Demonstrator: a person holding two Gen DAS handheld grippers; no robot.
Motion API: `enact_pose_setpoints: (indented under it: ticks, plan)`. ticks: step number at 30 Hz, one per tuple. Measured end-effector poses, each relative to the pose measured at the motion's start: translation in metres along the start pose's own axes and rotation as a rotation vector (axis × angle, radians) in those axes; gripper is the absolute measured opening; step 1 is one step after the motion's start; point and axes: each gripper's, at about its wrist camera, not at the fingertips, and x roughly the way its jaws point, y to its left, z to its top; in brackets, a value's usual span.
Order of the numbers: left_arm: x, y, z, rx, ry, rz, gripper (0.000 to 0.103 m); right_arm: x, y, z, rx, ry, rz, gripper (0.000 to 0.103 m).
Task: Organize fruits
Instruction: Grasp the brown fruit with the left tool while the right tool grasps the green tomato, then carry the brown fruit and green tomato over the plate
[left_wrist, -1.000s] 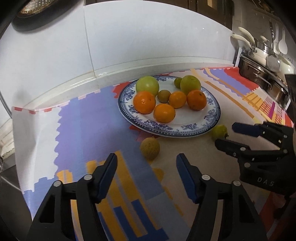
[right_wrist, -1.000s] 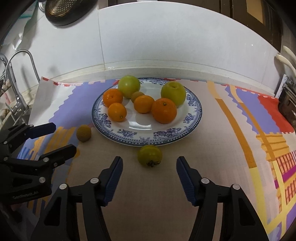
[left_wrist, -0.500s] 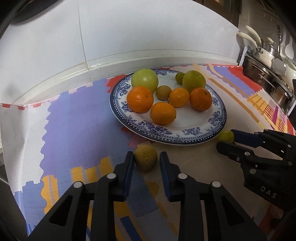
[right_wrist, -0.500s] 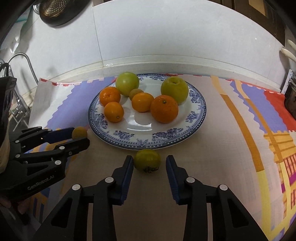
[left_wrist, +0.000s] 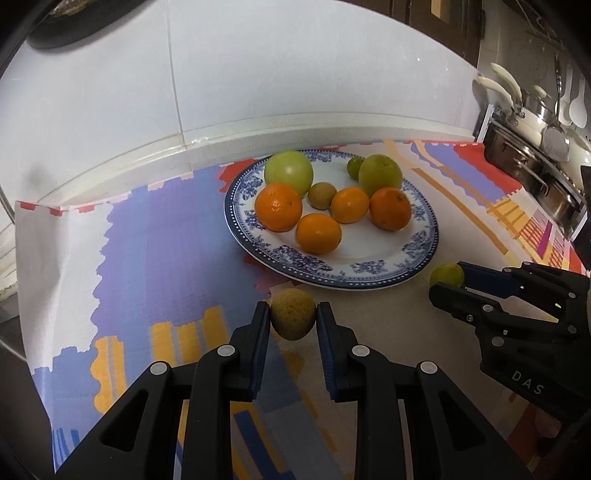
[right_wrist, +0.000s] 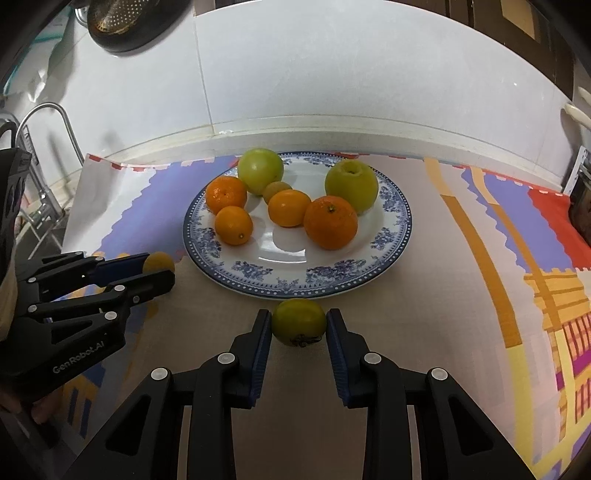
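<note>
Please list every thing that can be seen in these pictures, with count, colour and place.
plate: 1, white with blue pattern, middle of the cloth.
oranges: 4, orange, on the plate.
big green fruits: 2, green, back of the plate.
small brownish fruit: 1, on the plate among the oranges.
small green fruit: 1, far edge of the plate.
speckled yellow-brown fruit: 1, off the plate, between the left fingers.
yellow-green fruit: 1, off the plate, between the right fingers.
cloth: 1, many colours, on the counter.
pots: steel, far right.
colander: 1, dark, on the wall.
left gripper: black, blue pads, shut on its fruit.
right gripper: black, blue pads, shut on its fruit.
</note>
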Motion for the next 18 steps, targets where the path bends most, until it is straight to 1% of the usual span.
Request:
enact_pose_setpoints:
  ticks: [11, 18]
  plan:
    - [-0.035, -0.014, -0.007, -0.035, -0.034, 0.016, 0.026, -0.038, 0.001, -0.004, -0.017, -0.048, 0.023, 0.031]
    - [-0.059, -0.026, -0.011, -0.037, -0.066, 0.038, 0.026, -0.061, -0.001, -0.006, -0.024, -0.083, 0.044, 0.031]
